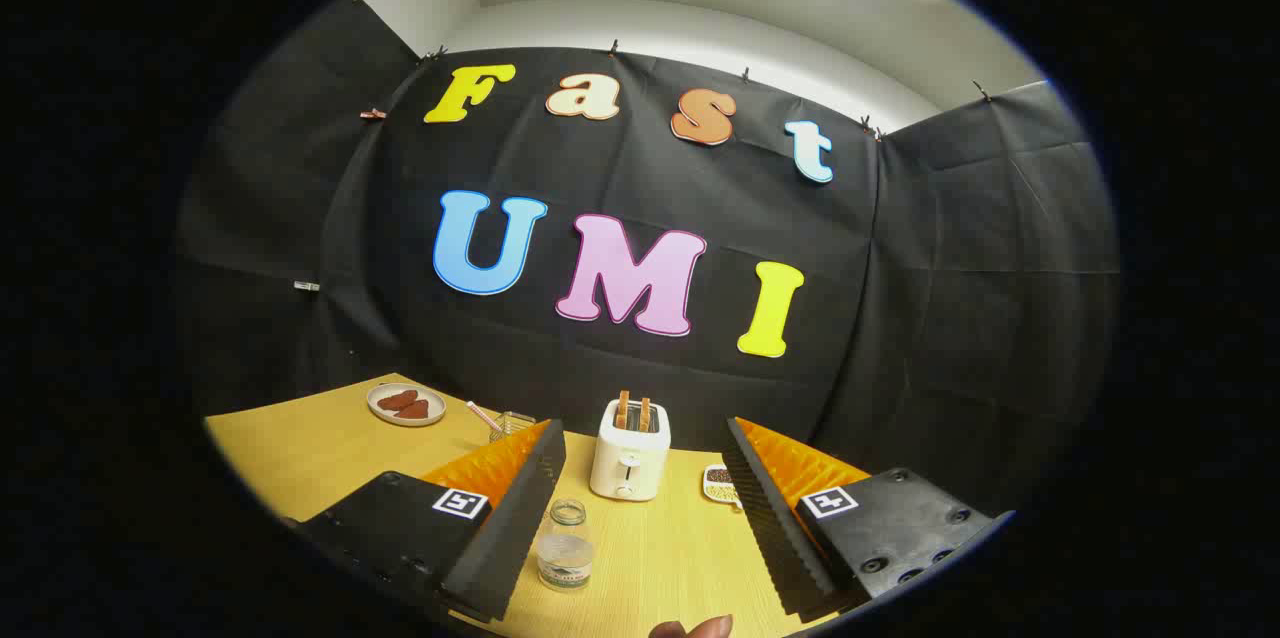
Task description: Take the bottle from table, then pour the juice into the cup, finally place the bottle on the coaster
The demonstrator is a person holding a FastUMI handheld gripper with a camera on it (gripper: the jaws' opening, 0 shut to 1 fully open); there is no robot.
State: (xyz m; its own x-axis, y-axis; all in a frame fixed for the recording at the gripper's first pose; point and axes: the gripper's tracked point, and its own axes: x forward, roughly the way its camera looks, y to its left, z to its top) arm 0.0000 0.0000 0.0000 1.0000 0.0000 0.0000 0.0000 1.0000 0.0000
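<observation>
Starting at the far left corner of the desk (330, 458), I see a small pale plate (406, 405) with two dark reddish-brown pieces on it, sitting close to the back edge where the black cloth wall comes down. Just to its right, also near the back edge, a thin pinkish stick (484, 415) leans out of a little wire holder (512, 424), which is partly hidden behind my left finger. My gripper (634, 518) is spread wide and has hold of nothing; its two fingers, with black ribbed inner faces and orange backs, angle away from each other, and the wooden top shows plainly between them. In that gap, close beside the left finger and touching neither, stands the bottle (565, 545): short, clear, upright, its mouth open, a label band low on its body and some pale liquid inside it. Beyond the bottle, toward the back edge and roughly midway between my fingers, stands a white toaster (630, 449) with two slices of toast poking out of its slots. Right of the toaster, tucked against my right finger, is a small patterned dish (719, 484), part of it covered by the finger, so I cannot tell what is on it. At the near edge of the desk, below the gap, a fingertip (698, 628) shows.
</observation>
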